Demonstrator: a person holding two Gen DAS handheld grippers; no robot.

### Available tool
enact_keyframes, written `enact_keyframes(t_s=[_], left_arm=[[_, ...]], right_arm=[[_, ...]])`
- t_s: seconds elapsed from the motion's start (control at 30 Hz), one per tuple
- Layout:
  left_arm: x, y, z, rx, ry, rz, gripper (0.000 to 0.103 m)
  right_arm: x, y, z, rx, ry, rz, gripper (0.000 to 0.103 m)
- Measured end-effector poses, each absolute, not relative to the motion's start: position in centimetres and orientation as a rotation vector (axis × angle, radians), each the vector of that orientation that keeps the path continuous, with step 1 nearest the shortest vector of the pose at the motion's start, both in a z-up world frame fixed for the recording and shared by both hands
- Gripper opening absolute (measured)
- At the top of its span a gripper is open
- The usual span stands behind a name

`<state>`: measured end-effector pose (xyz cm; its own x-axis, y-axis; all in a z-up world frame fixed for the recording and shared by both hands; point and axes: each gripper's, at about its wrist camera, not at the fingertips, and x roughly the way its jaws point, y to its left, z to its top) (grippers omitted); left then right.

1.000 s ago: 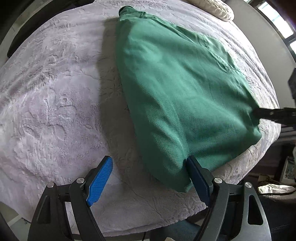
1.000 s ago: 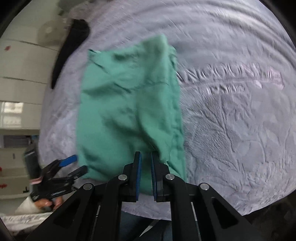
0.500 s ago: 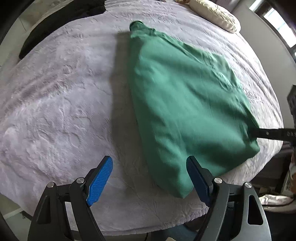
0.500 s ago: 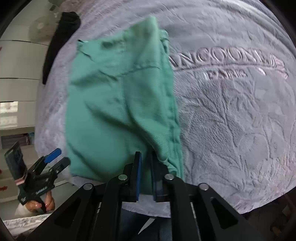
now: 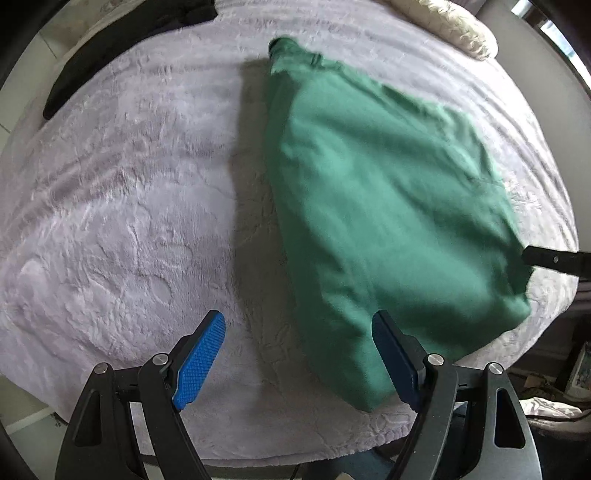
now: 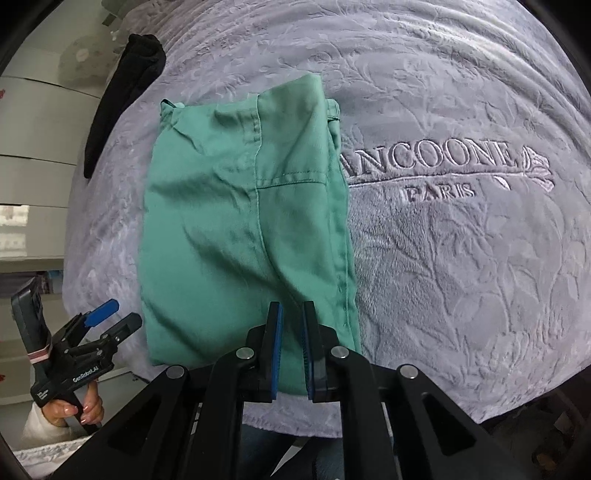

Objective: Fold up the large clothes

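Note:
A green garment [image 5: 388, 206], folded over on itself, lies on a pale lilac embossed bedspread [image 5: 122, 206]. It also shows in the right wrist view [image 6: 236, 229]. My left gripper [image 5: 299, 354] is open and empty, its right finger just over the garment's near corner. It shows in the right wrist view [image 6: 110, 314] at the lower left, beside the bed. My right gripper [image 6: 292, 343] is shut on the garment's near edge; its tip shows in the left wrist view [image 5: 554, 258] at the garment's right edge.
A black garment [image 6: 122, 96] lies at the far left of the bed, also in the left wrist view [image 5: 122, 44]. A cream pillow [image 5: 450, 26] sits at the back. White drawers [image 6: 33, 155] stand beside the bed. The bedspread [image 6: 461, 258] carries embroidered lettering.
The green garment has been drawn across and settled flatter on the bedspread. My right gripper stays shut on its edge. My left gripper stays open and has drawn back slightly.

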<state>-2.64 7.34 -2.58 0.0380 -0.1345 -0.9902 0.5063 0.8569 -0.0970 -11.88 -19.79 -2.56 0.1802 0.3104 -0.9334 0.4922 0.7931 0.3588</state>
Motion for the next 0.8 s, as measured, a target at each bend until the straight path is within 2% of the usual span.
enact_keyframes(t_s=[0.23, 0.63, 0.8], left_arm=[[-3.1, 7.5, -3.8, 0.332, 1.471, -0.514, 0.083], [-3.3, 6.6, -4.2, 0.337, 1.473, -0.505, 0.083], [-3.3, 6.6, -4.0, 0.345, 1.467, -0.504, 0.083]], right_arm=[[-11.1, -19.9, -5.2, 0.597, 1.472, -0.216, 0.007], [-10.4, -19.9, -5.6, 0.568, 1.490, -0.223, 0.008], [-10.4, -19.2, -5.2, 0.536, 1.490, -0.226, 0.011]])
